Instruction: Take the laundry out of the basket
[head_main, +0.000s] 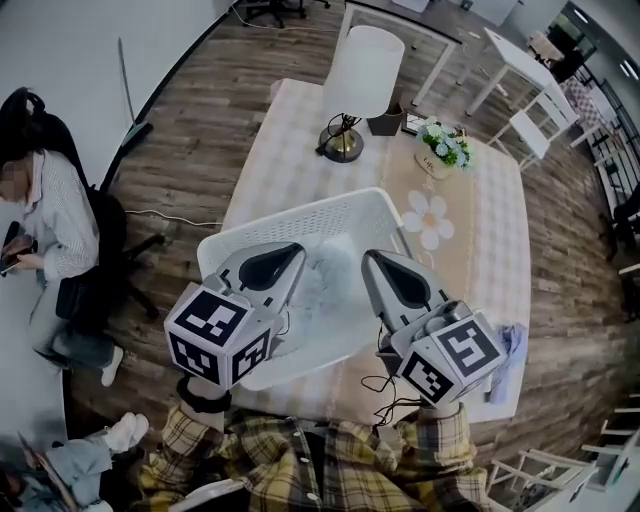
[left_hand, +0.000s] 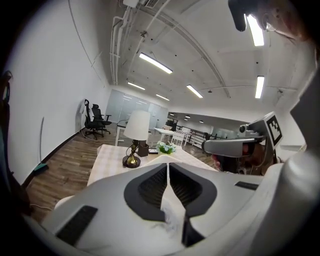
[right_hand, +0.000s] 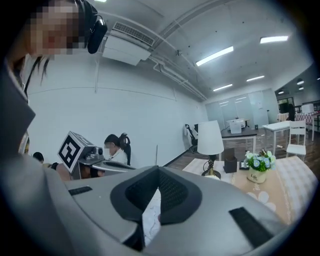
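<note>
A white slotted laundry basket (head_main: 300, 215) stands at the near end of the table (head_main: 300, 130). A pale, whitish piece of laundry (head_main: 335, 280) spans between my two grippers over the basket. The left gripper (head_main: 292, 258) is shut on it, and a strip of the white cloth (left_hand: 171, 212) shows pinched between the dark pads (left_hand: 150, 187) in the left gripper view. The right gripper (head_main: 378, 262) grips the same cloth (right_hand: 150, 215), its jaws closed on it. In their own views the left gripper (left_hand: 168, 164) and right gripper (right_hand: 159, 171) both point out over the table, slightly downward.
Beyond the basket stand a lamp with a white shade (head_main: 358, 75), a dark box (head_main: 385, 122) and a pot of flowers (head_main: 440, 150). A bluish cloth (head_main: 510, 355) hangs at the table's right edge. A person (head_main: 50, 230) sits at the left; white chairs (head_main: 535, 125) stand far right.
</note>
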